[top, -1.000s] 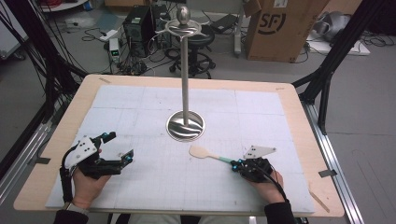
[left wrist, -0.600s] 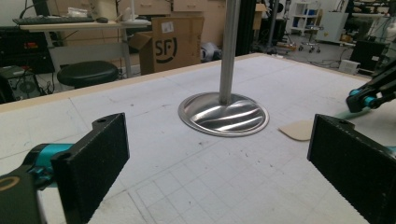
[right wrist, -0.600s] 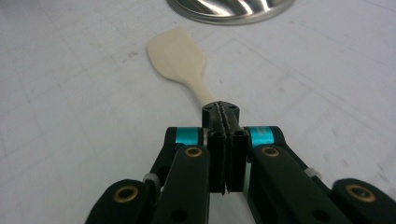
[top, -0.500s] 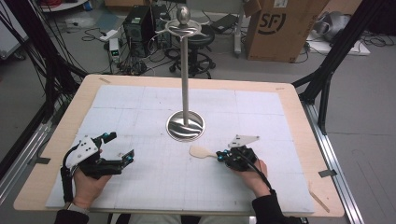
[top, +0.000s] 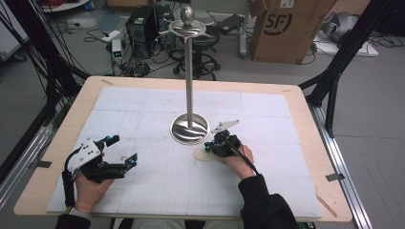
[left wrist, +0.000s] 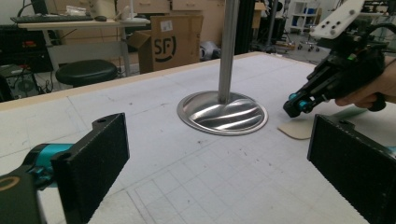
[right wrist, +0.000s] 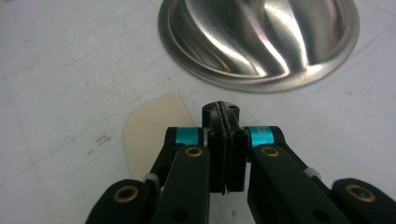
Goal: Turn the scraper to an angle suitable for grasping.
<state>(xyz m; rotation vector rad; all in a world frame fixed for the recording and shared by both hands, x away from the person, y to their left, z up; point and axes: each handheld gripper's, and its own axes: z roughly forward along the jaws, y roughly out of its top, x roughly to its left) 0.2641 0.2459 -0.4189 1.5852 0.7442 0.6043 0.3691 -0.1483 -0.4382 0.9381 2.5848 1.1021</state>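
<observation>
The right gripper (top: 210, 145) is positioned just in front of the round base of the metal stand (top: 189, 128), near the middle of the tabletop (top: 296, 102). In the right gripper view its fingers (right wrist: 226, 154) are seen pressed together. A pale spatula (top: 204, 155) lies flat on the white mat (top: 143, 109) under and beside this gripper. Its broad blade shows to the left of the closed fingers in the right gripper view (right wrist: 154, 130). Whether the handle of the spatula is clamped between the fingers cannot be told, because that part is hidden under the gripper body. In the left gripper view the spatula blade (left wrist: 299, 129) rests on the mat just beside the rim of the stand base (left wrist: 223, 113), with the right gripper (left wrist: 299, 105) directly above it.

The left gripper (top: 122, 152) is held low over the near left part of the mat, well apart from the stand and the spatula. Its fingers (left wrist: 98, 163) stand wide apart with nothing between them.

The stand is upright; its thin post rises from the dished base to a ring and a ball at the top.
</observation>
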